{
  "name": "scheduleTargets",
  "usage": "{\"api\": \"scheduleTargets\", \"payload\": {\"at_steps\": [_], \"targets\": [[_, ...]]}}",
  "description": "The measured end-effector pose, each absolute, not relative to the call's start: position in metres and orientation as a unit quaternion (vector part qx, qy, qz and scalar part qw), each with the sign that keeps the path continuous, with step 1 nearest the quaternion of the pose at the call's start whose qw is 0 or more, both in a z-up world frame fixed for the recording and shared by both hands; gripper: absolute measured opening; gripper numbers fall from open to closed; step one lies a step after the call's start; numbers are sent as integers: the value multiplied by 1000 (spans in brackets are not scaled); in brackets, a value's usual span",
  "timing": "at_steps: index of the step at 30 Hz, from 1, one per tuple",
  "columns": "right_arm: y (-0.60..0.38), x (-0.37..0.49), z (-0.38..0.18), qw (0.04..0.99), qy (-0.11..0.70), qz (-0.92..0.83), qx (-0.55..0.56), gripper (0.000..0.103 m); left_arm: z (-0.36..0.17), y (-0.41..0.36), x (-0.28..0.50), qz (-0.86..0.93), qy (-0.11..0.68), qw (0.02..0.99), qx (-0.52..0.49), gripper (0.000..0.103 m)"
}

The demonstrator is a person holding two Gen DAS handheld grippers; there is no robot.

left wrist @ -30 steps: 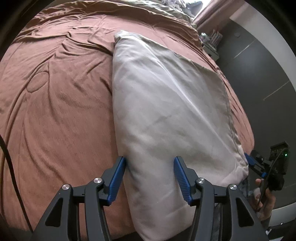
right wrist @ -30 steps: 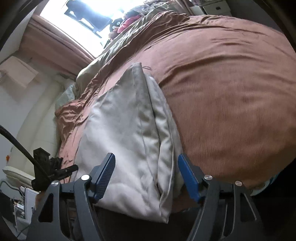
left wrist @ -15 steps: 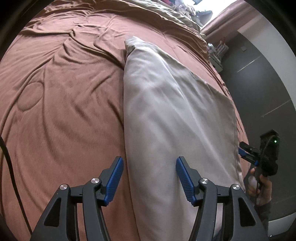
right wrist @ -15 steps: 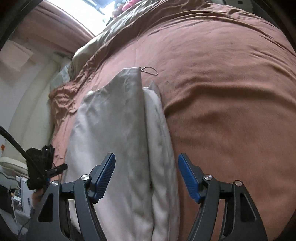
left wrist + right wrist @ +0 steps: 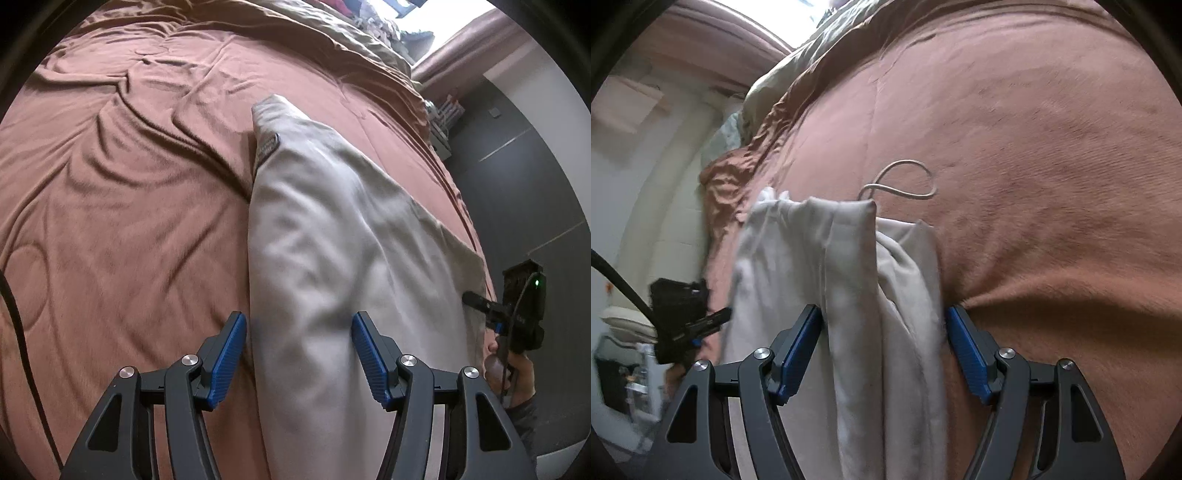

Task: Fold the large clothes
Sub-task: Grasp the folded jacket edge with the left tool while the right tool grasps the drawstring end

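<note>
The left tool [image 5: 297, 354] stands wide, its blue pads [image 5: 229, 354] well apart. The cloth [image 5: 325, 266], a pale grey-beige garment folded into a long strip, runs between the pads; whether either pad touches it cannot be told, since the fabric passes under the frame at the bottom edge and is cut off there. The left pad sits just beside the cloth's left fold.

The right tool [image 5: 882, 354] is also spread wide. The cloth [image 5: 849, 266] fills the gap between its pads [image 5: 967, 354], and both pads look close against the fabric's sides, though a firm grip cannot be made out. In this view the cloth shows several stacked layers, with a thin cord [image 5: 905, 181] looping out from its far end onto the bed [image 5: 1052, 147].

The cloth lies lengthwise on the bed, on a rust-brown cover [image 5: 110, 184] full of creases, its near end hanging toward the cameras. The far end tapers to a narrow tip.

Each view catches the other tool at its edge, dark and blurred: the right one at the cloth's right border in the left view, with a green light and part of a hand [image 5: 513, 365] below it. A black cable [image 5: 22, 332] crosses the left margin. The room beyond the bed is hard to read.
</note>
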State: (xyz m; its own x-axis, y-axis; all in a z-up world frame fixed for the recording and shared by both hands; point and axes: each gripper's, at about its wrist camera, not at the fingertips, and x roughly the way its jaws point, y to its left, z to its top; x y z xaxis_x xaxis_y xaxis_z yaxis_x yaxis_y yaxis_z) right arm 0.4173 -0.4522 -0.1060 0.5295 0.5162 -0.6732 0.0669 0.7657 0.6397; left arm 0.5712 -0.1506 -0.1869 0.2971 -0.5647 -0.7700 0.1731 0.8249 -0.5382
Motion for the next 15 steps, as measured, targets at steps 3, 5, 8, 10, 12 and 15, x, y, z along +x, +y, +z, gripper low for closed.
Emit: {"api": "scheduleTargets", "payload": {"at_steps": [3,5,8,10,12,15], "targets": [[-452,426,-112,793,472,183,340,69,-189,-154,584,-233,545,784,-183,61],[-447,430,-114,786,477,199,338,68,-189,-158,590,-229,544,787,-179,61],[-447,439,-122,777,483,201,351,47,-188,-162,598,-216,541,794,-172,61],[-452,443,-126,771,486,191,365,36,-186,-165,602,-209,536,801,-167,60],[-452,443,-123,773,484,193,361,22,-184,-168,602,-209,535,802,-164,51],[-440,438,-107,794,474,184,334,11,-176,-174,597,-210,531,808,-148,35]]}}
